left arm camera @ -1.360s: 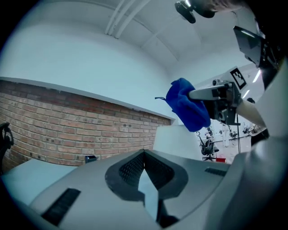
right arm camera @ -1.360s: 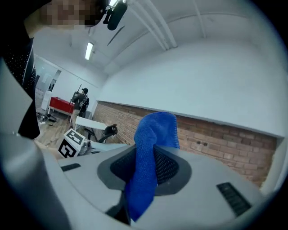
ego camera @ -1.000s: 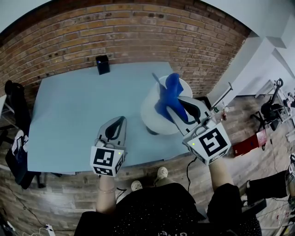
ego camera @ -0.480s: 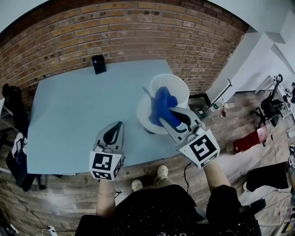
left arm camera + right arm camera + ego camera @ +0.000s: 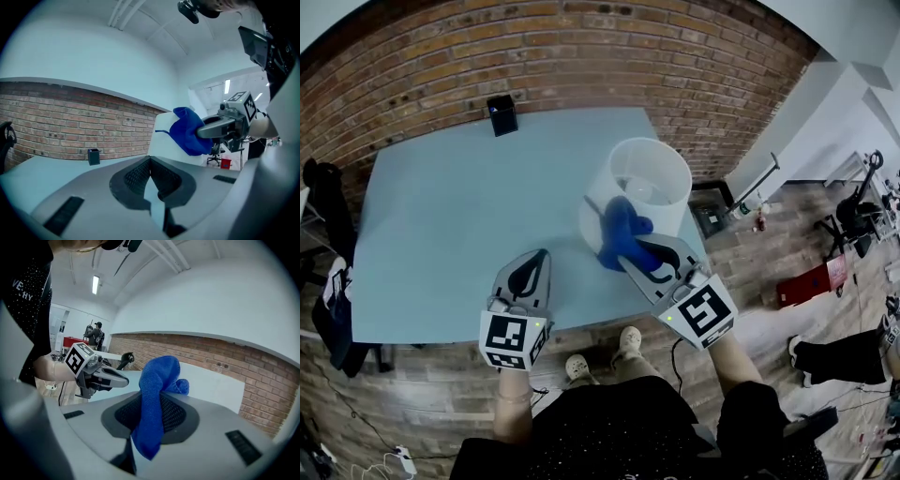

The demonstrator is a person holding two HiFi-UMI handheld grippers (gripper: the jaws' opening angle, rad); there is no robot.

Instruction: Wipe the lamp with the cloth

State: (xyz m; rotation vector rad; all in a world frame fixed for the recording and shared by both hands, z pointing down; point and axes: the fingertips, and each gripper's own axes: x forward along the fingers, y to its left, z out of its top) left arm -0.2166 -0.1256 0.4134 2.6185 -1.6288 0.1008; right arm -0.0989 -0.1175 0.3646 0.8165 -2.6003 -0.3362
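A white lamp (image 5: 639, 187) with a drum shade stands at the right end of the pale blue table (image 5: 441, 216). My right gripper (image 5: 630, 253) is shut on a blue cloth (image 5: 622, 234), which is pressed against the shade's near side, low down. In the right gripper view the cloth (image 5: 157, 380) bulges out between the jaws. My left gripper (image 5: 535, 257) hovers over the table's front edge, left of the lamp, shut with nothing in it. The left gripper view shows the lamp (image 5: 164, 143), the cloth (image 5: 187, 133) and the right gripper (image 5: 225, 127) ahead.
A small black box (image 5: 502, 114) stands at the table's far edge by the brick wall. A dark chair (image 5: 328, 211) stands off the table's left end. To the right, beyond the lamp, the table ends and the wooden floor holds scattered gear (image 5: 806, 281).
My right gripper has drawn the cloth down the shade's near side, from the top rim to the lower part, towards me. The left gripper has barely moved.
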